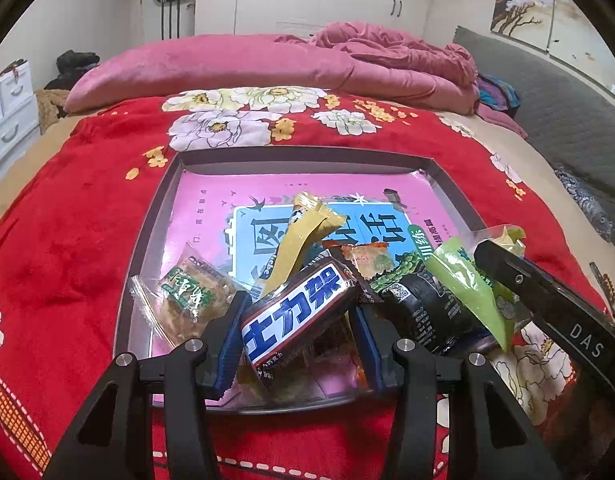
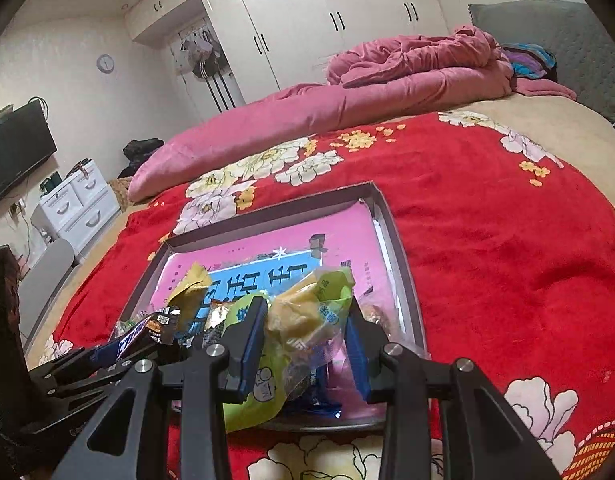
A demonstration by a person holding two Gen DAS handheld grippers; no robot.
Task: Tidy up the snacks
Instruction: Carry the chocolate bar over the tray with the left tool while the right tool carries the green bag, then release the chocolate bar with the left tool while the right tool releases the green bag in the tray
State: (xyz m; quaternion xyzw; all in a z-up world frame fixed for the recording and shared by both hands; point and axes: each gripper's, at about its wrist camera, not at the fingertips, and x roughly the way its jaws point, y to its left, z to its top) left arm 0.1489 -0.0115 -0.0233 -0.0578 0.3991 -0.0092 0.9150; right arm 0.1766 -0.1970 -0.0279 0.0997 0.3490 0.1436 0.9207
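Left wrist view
Left claw (image 1: 297, 316): closed on a chocolate bar (image 1: 295, 312), blue pads pressing both long sides, bar tilted over the near part of the tray.
Tray (image 1: 155, 216): shallow, grey rim, pink printed floor, lying on the red flowered blanket (image 1: 75, 220) of a bed.
Snacks in tray: a clear-wrapped pastry (image 1: 191, 300) left of the bar; a tan packet (image 1: 303, 236) standing up behind it; a small orange packet (image 1: 367, 258) just right of that; a black packet (image 1: 423, 308) further right.
Right claw (image 1: 503, 248): enters from the right, pinching a green bag (image 1: 467, 280) above the tray's right edge.

Right wrist view
Right claw (image 2: 307, 328): shut on the green bag (image 2: 307, 320), which bulges up between the fingers over the tray's near end.
Tray (image 2: 399, 248): seen lengthwise, far half bare.
Left claw (image 2: 137, 346): low at left, gripping the chocolate bar (image 2: 139, 338).
Tan packet (image 2: 191, 284): upright behind them.
Background: pink quilt (image 2: 347, 96) on the bed, white wardrobe (image 2: 307, 12) beyond.
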